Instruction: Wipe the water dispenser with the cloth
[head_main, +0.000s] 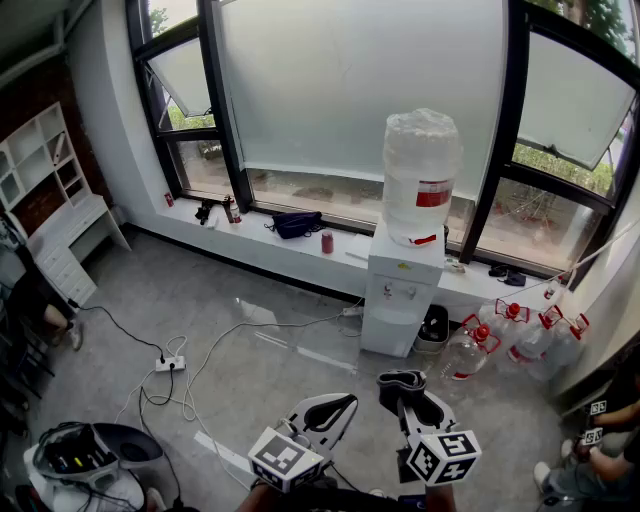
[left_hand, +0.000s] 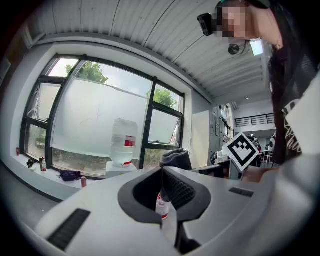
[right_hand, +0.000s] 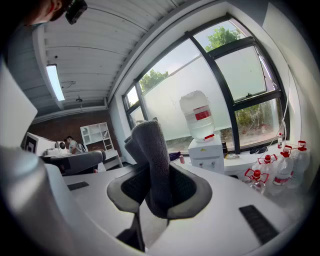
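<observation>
- The right gripper (right_hand: 156, 186) is pinching the cloth (right_hand: 149, 150) between its jaws. The cloth is sticking out past the jaw tips toward twelve o'clock and is folded over at its top.
- The left gripper (left_hand: 161, 172) is gripping nothing. Its jaws are pressing together at the tips, and a small gap is showing behind them.
- In the head view both grippers are hovering low, at six o'clock in the picture, above the grey floor (head_main: 250, 310). The left one is sitting just beside the right at its nine o'clock.
- The left gripper is pointing toward about one o'clock and the right toward about eleven o'clock, so their tips are leaning in toward each other.
- The water dispenser (head_main: 402, 300) is standing at twelve o'clock from the right gripper, well apart from it. The cloth is not touching it.
- The dispenser is standing on the floor against the low window ledge (head_main: 300, 250).
- The cloth is showing as dark grey, thick and soft, bunched into a narrow roll.
- The dispenser is showing as a white upright cabinet with two small taps on its front.
- A big clear bottle (head_main: 421, 175) with a red label is sitting upside down on top of the dispenser.
- Spare bottles (head_main: 520, 335) with red caps are standing on the floor at the dispenser's three to four o'clock, near it.
</observation>
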